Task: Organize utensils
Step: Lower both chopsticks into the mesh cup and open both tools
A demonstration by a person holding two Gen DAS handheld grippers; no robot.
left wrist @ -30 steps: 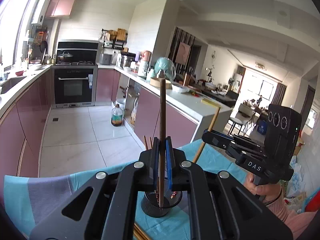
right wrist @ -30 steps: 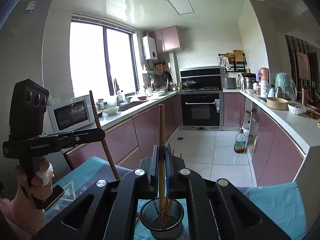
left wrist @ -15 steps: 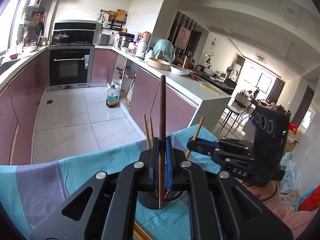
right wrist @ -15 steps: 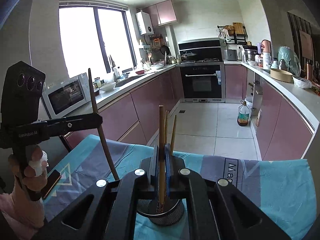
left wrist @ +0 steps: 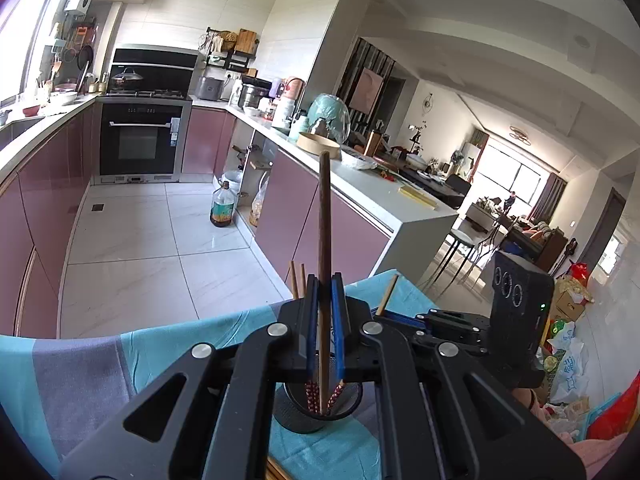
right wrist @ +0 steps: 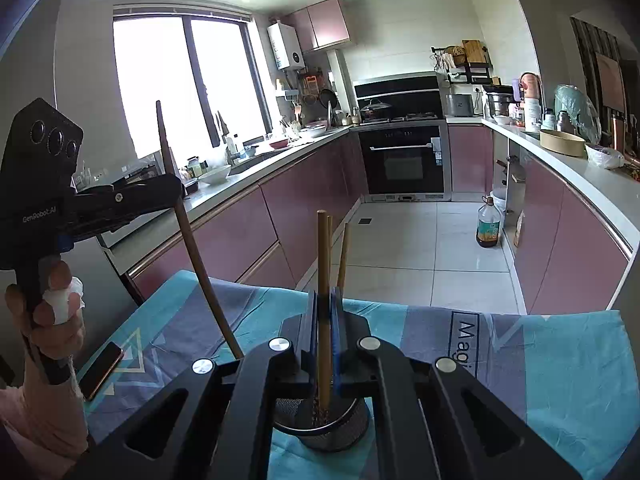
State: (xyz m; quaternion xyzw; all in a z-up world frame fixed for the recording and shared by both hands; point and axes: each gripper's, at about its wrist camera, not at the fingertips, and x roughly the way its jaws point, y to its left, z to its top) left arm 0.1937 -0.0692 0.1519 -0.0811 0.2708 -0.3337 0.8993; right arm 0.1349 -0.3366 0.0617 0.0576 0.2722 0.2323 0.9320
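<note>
Both tongs clamped on upright chopsticks: left gripper (left wrist: 325, 322) holding the dark chopstick (left wrist: 324, 240), right gripper (right wrist: 325, 332) the pale chopstick (right wrist: 322, 264), tips seemingly inside the mesh cup (right wrist: 320, 426) directly below.

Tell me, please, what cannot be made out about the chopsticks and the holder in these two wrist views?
- Left wrist view: the mesh holder's near rim and the dark chopstick's tip, hidden behind the left gripper.
- Right wrist view: the light chopstick's lower end, blurred inside the holder; the holder's sides, covered by the right gripper.
- Both views: the count of chopsticks already inside, since they overlap.
</note>
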